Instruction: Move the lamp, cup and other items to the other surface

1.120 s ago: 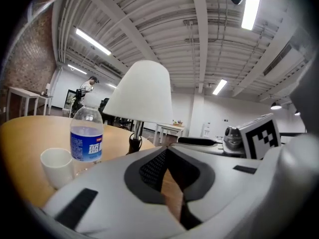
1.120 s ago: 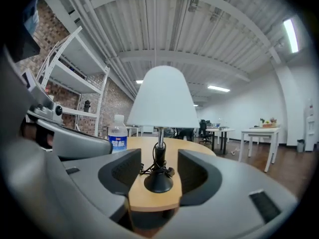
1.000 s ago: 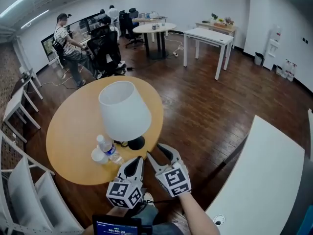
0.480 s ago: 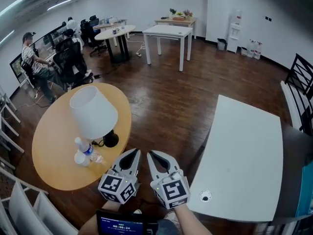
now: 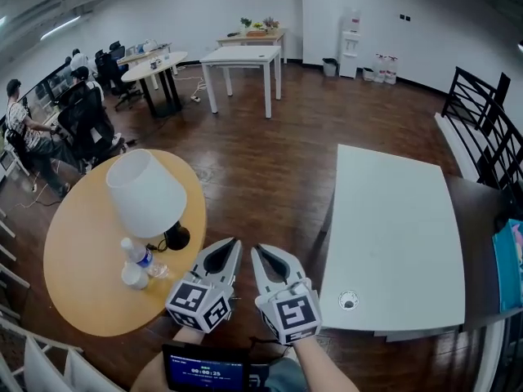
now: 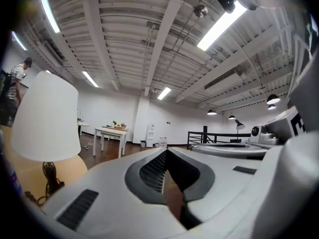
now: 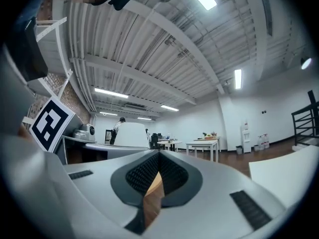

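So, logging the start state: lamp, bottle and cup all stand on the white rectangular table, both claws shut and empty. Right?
Wrong table. The head view shows the lamp, bottle and cup on the round wooden table; the white rectangular table holds none of them. Left claw and right claw are shut and empty.

Lamp, cup and bottle on the round table, left of frame.
The lamp (image 5: 145, 193) stands upright, white shade over a black base. At lower left of it, the bottle (image 5: 140, 256) and the white cup (image 5: 134, 276) touch on the round table (image 5: 73, 276). The white table (image 5: 400, 243) lies at right.
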